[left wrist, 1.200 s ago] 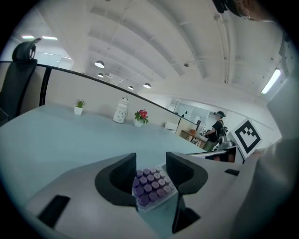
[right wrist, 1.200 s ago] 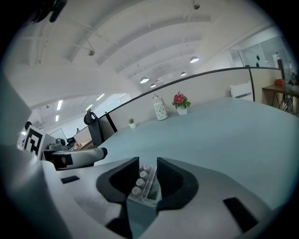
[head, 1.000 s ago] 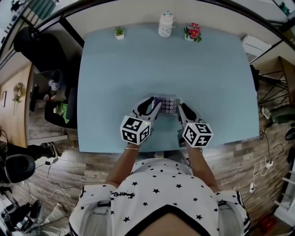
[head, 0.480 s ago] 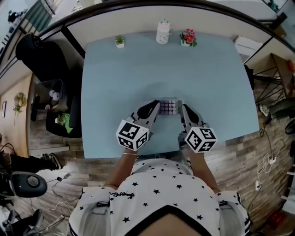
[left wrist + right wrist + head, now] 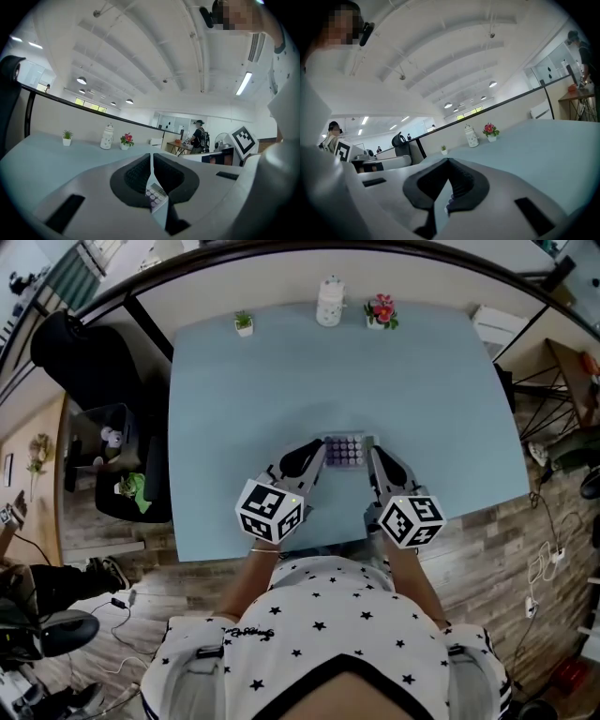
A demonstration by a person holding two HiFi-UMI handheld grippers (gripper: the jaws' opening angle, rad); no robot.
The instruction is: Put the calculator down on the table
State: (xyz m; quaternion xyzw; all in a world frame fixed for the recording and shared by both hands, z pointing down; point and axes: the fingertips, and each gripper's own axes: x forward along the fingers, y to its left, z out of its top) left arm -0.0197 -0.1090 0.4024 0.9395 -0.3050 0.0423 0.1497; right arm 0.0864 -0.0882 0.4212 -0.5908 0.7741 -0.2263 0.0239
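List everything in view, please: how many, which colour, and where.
table: 1, light blue, centre
calculator: 1, grey, on table near its front edge
plant: 1, green, white pot, far edge, left
jar: 1, white, far edge, middle
flowers: 1 pot, red, right of jar
chair: 1, black, left of table
left hand-held gripper: 1, grey-black, left of calculator, shut
right hand-held gripper: 1, grey-black, right of calculator, shut

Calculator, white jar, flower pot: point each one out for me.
calculator (image 5: 343, 451): head view, on its purple keypad.
white jar (image 5: 329, 304): head view, on the middle of its body.
flower pot (image 5: 380, 309): head view, on the red blooms.
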